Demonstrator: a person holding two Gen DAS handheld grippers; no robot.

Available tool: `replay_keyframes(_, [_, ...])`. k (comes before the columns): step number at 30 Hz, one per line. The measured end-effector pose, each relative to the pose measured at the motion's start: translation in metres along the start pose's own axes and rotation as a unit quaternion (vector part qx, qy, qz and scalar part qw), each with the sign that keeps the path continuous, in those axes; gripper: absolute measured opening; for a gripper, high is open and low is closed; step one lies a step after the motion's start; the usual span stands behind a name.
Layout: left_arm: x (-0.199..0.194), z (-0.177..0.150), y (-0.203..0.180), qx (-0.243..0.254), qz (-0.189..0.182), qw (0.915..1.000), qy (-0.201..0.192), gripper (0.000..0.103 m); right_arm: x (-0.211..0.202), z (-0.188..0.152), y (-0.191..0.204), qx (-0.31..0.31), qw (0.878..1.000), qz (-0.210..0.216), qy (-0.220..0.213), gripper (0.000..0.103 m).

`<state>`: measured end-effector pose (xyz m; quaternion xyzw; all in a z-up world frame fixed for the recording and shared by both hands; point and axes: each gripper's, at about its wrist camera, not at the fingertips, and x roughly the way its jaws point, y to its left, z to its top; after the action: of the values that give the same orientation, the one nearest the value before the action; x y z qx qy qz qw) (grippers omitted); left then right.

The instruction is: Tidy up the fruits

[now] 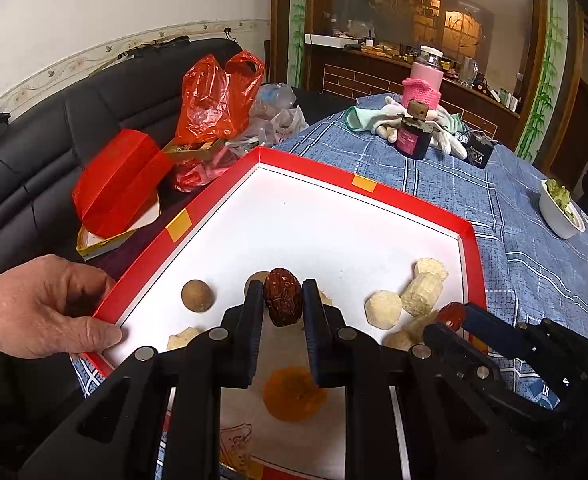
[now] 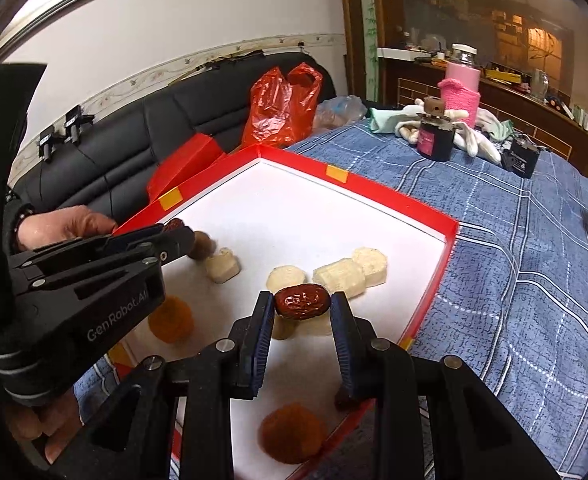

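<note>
A red-rimmed box lid with a white floor (image 1: 318,220) (image 2: 306,216) lies on the table. My left gripper (image 1: 282,300) is shut on a dark red date (image 1: 282,297), held upright above the lid's near part. My right gripper (image 2: 302,304) is shut on another red date (image 2: 302,302), held crosswise over the lid's right side; it shows at the right of the left wrist view (image 1: 452,316). In the lid lie several pale cut fruit pieces (image 1: 422,294) (image 2: 350,274), brown longans (image 1: 198,296) (image 2: 201,245) and orange dried fruits (image 1: 294,394) (image 2: 291,432).
A bare hand (image 1: 41,308) holds the lid's left rim. The blue checked tablecloth (image 2: 514,280) carries a dark jar (image 1: 414,136), a pink bottle (image 1: 424,80), white gloves and a white bowl (image 1: 560,208). A black sofa (image 1: 53,128) with red bags and a red box stands at the left.
</note>
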<state>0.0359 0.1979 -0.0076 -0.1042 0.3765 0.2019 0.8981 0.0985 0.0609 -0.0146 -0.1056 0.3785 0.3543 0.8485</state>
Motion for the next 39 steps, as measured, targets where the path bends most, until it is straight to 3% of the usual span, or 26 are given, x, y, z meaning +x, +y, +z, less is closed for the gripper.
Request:
replay_keyframes(10, [0.007, 0.003, 0.003, -0.008, 0.003, 0.9996, 0.026, 0.017, 0.014, 0.009, -0.004, 0.015, 1.0, -0.01, 0.01, 0.03])
replay_keyframes(11, [0.007, 0.003, 0.005, -0.013, 0.006, 0.9996, 0.026, 0.017, 0.015, 0.009, -0.003, 0.014, 1.0, -0.012, 0.012, 0.039])
replay_keyframes(12, [0.008, 0.003, 0.006, -0.016, 0.009, 0.9995, 0.026, 0.017, 0.015, 0.009, -0.003, 0.014, 1.0, -0.014, 0.011, 0.063])
replay_keyframes(13, [0.008, 0.003, 0.008, -0.019, 0.011, 0.9994, 0.027, 0.017, 0.013, 0.009, -0.003, 0.014, 1.0, -0.016, 0.006, 0.072])
replay_keyframes(22, [0.002, 0.005, 0.005, -0.016, 0.005, 0.9996, 0.023, 0.018, -0.006, 0.009, 0.001, 0.004, 1.0, -0.024, -0.02, 0.073])
replay_keyframes(24, [0.003, 0.006, 0.004, -0.016, 0.003, 0.9996, 0.025, 0.031, -0.01, 0.008, 0.001, 0.006, 0.999, -0.024, -0.024, 0.073])
replay_keyframes(25, [0.003, 0.007, 0.004, -0.017, 0.004, 0.9995, 0.026, 0.059, -0.012, 0.008, 0.001, 0.006, 0.999, -0.024, -0.025, 0.073])
replay_keyframes(26, [0.0, 0.007, 0.005, -0.021, 0.004, 0.9996, 0.02, 0.074, -0.013, 0.008, 0.001, 0.006, 0.999, -0.024, -0.027, 0.073])
replay_keyframes(29, [-0.01, 0.009, 0.004, -0.021, 0.007, 0.9997, -0.007, 0.076, -0.023, 0.008, -0.002, 0.012, 0.999, -0.022, -0.037, 0.073])
replay_keyframes(32, [-0.018, 0.013, 0.001, -0.018, 0.0, 0.9998, -0.005, 0.084, -0.038, 0.008, -0.004, 0.012, 0.998, -0.024, -0.051, 0.073])
replay_keyframes(36, [-0.034, 0.014, -0.005, -0.012, 0.017, 0.9996, -0.021, 0.09, -0.063, 0.006, -0.011, 0.013, 0.997, -0.024, -0.073, 0.073])
replay_keyframes(39, [-0.039, 0.012, -0.01, -0.01, 0.004, 0.9999, -0.012, 0.093, -0.085, 0.003, -0.019, 0.022, 0.995, -0.026, -0.09, 0.075])
